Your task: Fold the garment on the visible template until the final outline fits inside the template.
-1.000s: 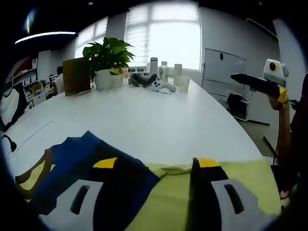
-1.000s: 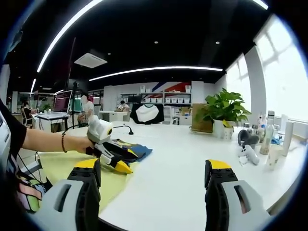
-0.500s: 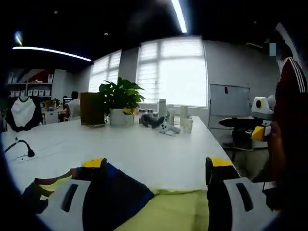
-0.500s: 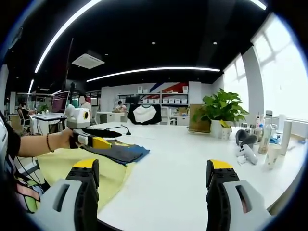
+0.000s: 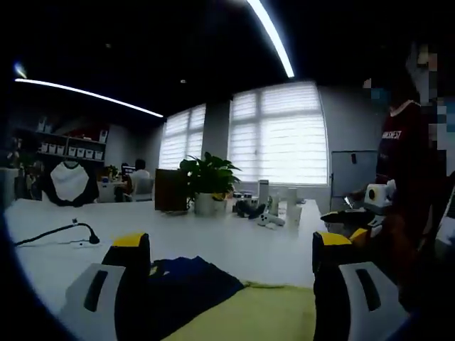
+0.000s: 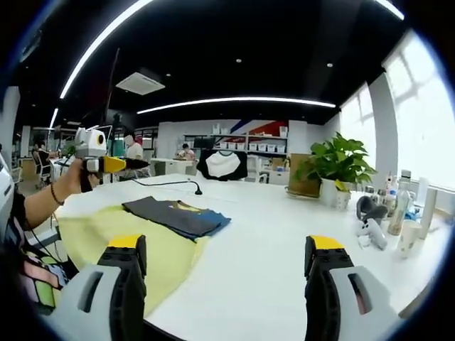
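Folded dark-blue cloth garment (image 6: 178, 216) lies on the flat yellow-green fabric template (image 6: 106, 238), near-left on the white table (image 6: 284, 249). Left gripper (image 5: 227, 249) and right gripper (image 6: 226, 257): jaws apart, empty.

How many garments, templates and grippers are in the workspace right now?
Folded dark blue garment: 1
Yellow-green fabric template: 1
Grey grippers with yellow-tipped fingers, left gripper and right gripper: 2
Total: 4
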